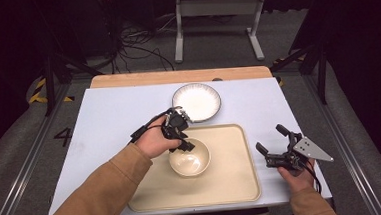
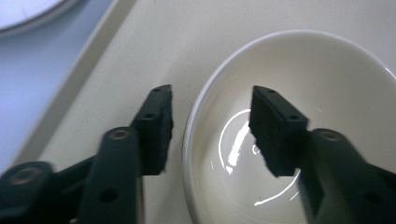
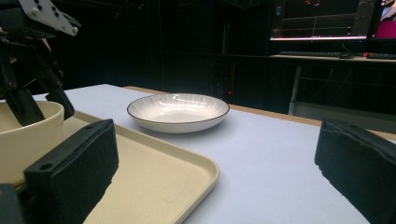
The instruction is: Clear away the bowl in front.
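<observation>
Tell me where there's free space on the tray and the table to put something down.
The tray is bare right of and in front of the bowl. The table is free left of the white plate, and between the plate and the right gripper. It is crowded at the bowl's rim, which the left gripper straddles.

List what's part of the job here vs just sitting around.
In the job:
- cream round bowl, straddled at its rim by the left tongs, jaws apart, not pressing
- beige plastic tray under the bowl

Lying about:
- white ribbed plate with dark rim, on the table beyond the tray
- right tongs, open, off the tray's right side
</observation>
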A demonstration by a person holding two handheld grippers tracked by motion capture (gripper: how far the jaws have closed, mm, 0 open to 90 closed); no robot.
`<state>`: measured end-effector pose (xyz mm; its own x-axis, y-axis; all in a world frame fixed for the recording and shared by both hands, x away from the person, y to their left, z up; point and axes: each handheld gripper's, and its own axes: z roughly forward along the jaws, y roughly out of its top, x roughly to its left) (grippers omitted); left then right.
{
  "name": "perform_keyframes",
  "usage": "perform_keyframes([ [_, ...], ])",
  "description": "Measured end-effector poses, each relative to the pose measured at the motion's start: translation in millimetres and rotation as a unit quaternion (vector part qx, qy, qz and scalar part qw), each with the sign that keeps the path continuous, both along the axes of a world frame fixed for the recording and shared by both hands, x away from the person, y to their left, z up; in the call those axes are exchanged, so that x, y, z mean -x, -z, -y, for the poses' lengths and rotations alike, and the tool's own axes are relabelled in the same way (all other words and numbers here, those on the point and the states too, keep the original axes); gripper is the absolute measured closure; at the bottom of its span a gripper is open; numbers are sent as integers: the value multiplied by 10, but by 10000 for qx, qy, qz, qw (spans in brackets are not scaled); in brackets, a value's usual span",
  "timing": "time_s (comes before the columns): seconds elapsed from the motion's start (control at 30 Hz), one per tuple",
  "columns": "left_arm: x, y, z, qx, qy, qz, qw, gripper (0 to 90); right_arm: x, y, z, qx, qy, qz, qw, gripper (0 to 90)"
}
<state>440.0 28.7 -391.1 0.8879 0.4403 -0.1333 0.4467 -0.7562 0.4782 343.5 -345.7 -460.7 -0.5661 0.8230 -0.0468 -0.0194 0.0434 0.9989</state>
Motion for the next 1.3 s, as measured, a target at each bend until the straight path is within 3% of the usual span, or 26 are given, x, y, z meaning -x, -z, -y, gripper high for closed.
perform_keyframes([
  [0.03,0,0,0,0,0,0,10000,415,-1,0,0,-7,-9,-1,10000,1],
  [0.13,80,-110,-50,128,-41,387,9992,313,-2,0,1,4,-24,-6,10000,2],
  [0.2,122,-165,-93,324,-115,520,9981,250,-4,0,1,2,-28,-9,10000,2],
  [0.23,122,-165,-93,324,-115,520,9981,217,-4,0,1,2,-28,-9,10000,2],
  [0.33,202,-250,-216,644,-150,786,9947,159,-6,-1,1,6,-44,-16,10000,3],
  [0.37,202,-250,-216,644,-150,786,9947,149,-6,-1,2,6,-47,-15,10000,3],
  [0.47,304,-314,-359,775,-248,1035,9913,132,-7,-2,3,6,-55,-22,10000,4],
  [0.77,519,-398,-645,999,-439,1296,9855,122,-17,-4,11,-42,-107,-83,9999,7],
  [1.0,643,-362,-892,1178,-639,1462,9801,100,-15,-3,9,7,-140,-64,9999,4],
  [1.07,663,-352,-963,1268,-660,1542,9776,97,-15,-3,8,5,-143,-62,9999,3],
  [1.23,735,-325,-1130,1583,-797,1808,9674,85,-12,-3,8,16,-154,-51,9999,1],
  [1.3,764,-301,-1191,1659,-815,1813,9659,83,-12,-2,7,20,-155,-43,9999,1],
])
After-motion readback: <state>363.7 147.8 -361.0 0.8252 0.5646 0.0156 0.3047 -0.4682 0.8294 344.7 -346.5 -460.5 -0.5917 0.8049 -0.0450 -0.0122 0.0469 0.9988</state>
